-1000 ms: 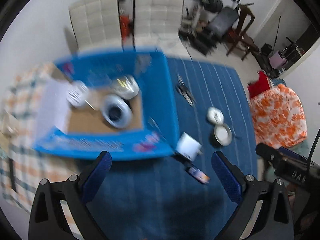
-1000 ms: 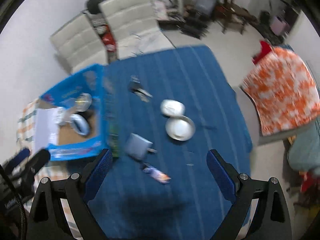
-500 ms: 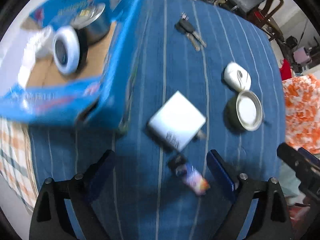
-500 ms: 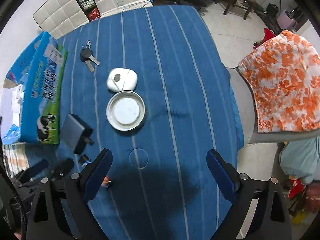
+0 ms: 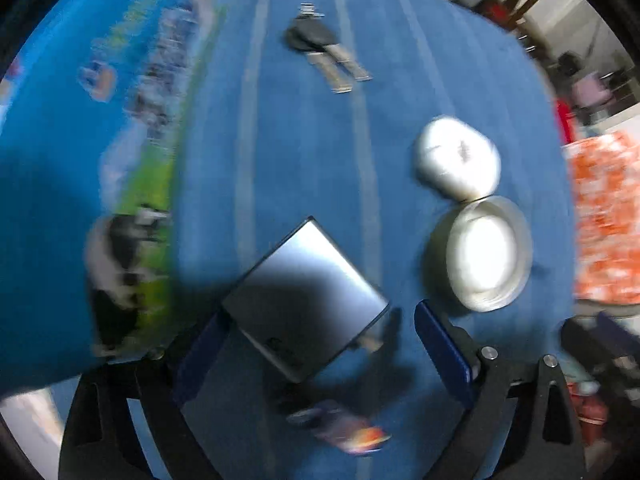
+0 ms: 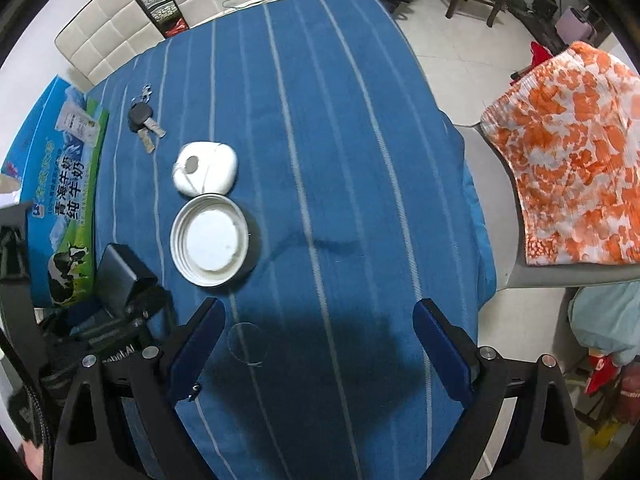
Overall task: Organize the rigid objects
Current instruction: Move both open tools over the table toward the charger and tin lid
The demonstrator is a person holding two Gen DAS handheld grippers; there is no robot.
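Observation:
A grey square charger block [image 5: 304, 300] lies on the blue striped cloth [image 5: 304, 152], between the open fingers of my left gripper [image 5: 316, 344], not clamped. It also shows in the right wrist view [image 6: 120, 276]. A small colourful packet [image 5: 344, 432] lies just below it. Keys [image 5: 324, 52] [image 6: 144, 120], a white rounded case [image 5: 456, 160] [image 6: 206, 168] and a round metal tin [image 5: 486, 252] [image 6: 210, 240] lie on the cloth. My right gripper [image 6: 320, 344] is open and empty over bare cloth.
A blue milk carton box [image 5: 80, 168] [image 6: 60, 200] stands at the left edge of the table. White chairs [image 6: 120, 28] stand behind the table. An orange patterned cloth [image 6: 576, 152] covers a seat on the right, past the table's edge.
My left gripper has dropped and moved in over the grey charger, which now sits between its fingers. My right gripper has lowered and moved closer to the table.

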